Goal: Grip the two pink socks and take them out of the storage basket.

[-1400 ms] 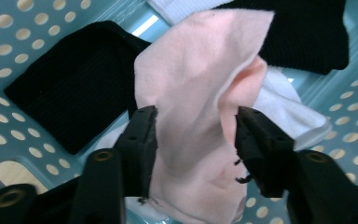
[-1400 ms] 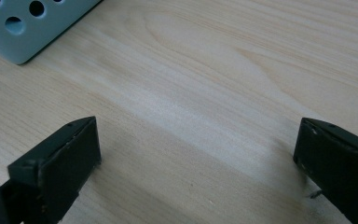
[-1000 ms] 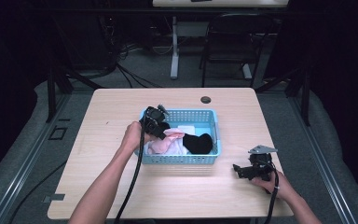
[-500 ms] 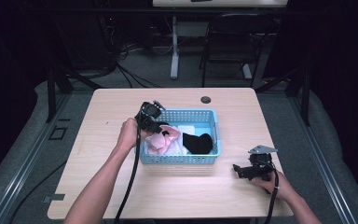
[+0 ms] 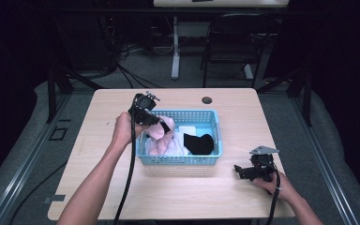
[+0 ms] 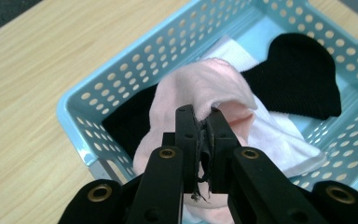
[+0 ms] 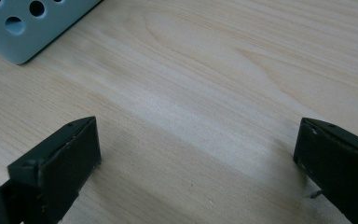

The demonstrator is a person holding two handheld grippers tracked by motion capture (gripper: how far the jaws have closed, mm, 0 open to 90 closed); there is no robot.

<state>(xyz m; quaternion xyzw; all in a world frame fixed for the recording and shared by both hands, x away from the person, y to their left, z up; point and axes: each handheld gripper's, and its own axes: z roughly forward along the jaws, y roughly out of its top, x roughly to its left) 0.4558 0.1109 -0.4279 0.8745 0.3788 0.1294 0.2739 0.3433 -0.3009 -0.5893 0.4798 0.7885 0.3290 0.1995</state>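
Observation:
A light blue perforated basket [image 5: 178,160] sits mid-table and holds a pink sock [image 5: 158,133], a black sock [image 5: 199,143] and white cloth [image 5: 187,129]. My left gripper [image 5: 165,125] is over the basket's left end, shut on the pink sock [image 6: 205,88], which is lifted and drapes down from the jaws. Beside it in the basket [image 6: 121,79] lie the black sock [image 6: 298,79] and the white cloth [image 6: 275,135]. My right gripper [image 5: 240,171] rests low over the table right of the basket, open, with bare wood between its fingers [image 7: 60,158].
The wooden table [image 5: 122,197] has a round cable hole [image 5: 207,100] at its far edge. A corner of the basket [image 7: 23,28] lies just ahead of the right gripper. A chair [image 5: 229,42] and cables stand on the floor beyond.
My left gripper has pulled back to the left and up with the pink sock, lifting it off the pile. The right gripper has stayed where it was.

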